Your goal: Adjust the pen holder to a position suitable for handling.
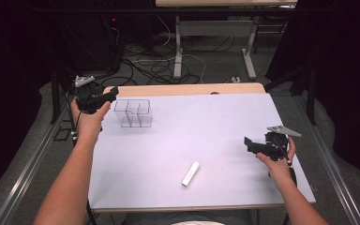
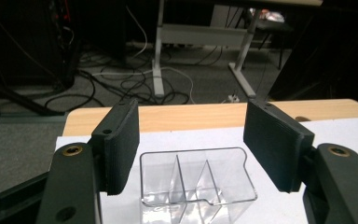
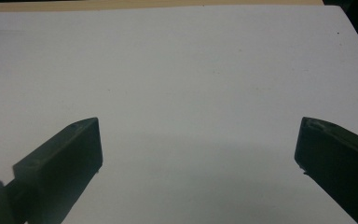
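My left gripper (image 1: 104,99) is up at the far-left, jaws parted w/ nothing pinched, forearm stretched fwd. My right gripper (image 1: 249,144) hangs low at the right edge, jaws spread wide, pointing left, wrist bent inward, hand wrapped round it.

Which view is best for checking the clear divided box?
Left gripper view: the box sits close between the open jaws, untouched, its inner dividers plain to see. The high view shows it small near the table's far left corner, beside the left gripper. The right gripper view gives at most a clear sliver at its left edge.
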{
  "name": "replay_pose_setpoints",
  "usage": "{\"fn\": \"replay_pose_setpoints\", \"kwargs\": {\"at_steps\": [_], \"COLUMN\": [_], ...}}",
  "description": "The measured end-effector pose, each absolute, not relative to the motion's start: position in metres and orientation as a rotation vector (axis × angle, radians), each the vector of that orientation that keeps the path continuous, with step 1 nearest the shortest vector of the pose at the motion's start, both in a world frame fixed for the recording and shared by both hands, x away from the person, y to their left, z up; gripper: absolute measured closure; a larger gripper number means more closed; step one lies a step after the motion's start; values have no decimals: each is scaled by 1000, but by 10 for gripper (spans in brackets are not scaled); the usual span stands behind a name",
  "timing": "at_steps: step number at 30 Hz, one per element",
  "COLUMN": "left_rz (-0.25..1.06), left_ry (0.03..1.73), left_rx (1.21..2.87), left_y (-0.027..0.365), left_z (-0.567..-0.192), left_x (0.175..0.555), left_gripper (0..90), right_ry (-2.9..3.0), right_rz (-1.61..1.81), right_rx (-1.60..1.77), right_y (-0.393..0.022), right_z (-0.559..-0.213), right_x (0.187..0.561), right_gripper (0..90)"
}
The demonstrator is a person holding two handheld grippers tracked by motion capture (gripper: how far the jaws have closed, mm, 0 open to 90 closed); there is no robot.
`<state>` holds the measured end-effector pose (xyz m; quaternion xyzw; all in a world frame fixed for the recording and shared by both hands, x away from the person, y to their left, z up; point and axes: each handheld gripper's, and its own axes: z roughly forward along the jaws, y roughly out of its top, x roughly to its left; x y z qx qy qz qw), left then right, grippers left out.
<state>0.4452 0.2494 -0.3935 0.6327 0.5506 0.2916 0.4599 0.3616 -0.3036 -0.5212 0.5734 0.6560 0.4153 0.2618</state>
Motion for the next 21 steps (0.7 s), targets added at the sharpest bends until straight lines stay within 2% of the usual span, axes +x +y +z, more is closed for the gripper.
{"fn": "replay_pose_setpoints", "kwargs": {"at_steps": [6, 12, 21], "left_rz": [712, 702, 698], "left_ry": [1426, 1468, 1504], "left_rx": [1579, 1606, 1641], "left_y": [253, 255, 257], "left_z": [-398, -403, -414], "left_x": [464, 474, 489], "left_gripper": [369, 434, 485], "right_ry": [1775, 1776, 1783], "right_rz": [1124, 1125, 1125], "right_rx": [1559, 1558, 1561], "right_y": [-303, -304, -304], "right_z": [-522, -523, -524], "right_x": [362, 362, 363], "right_gripper": [6, 6, 7]}}
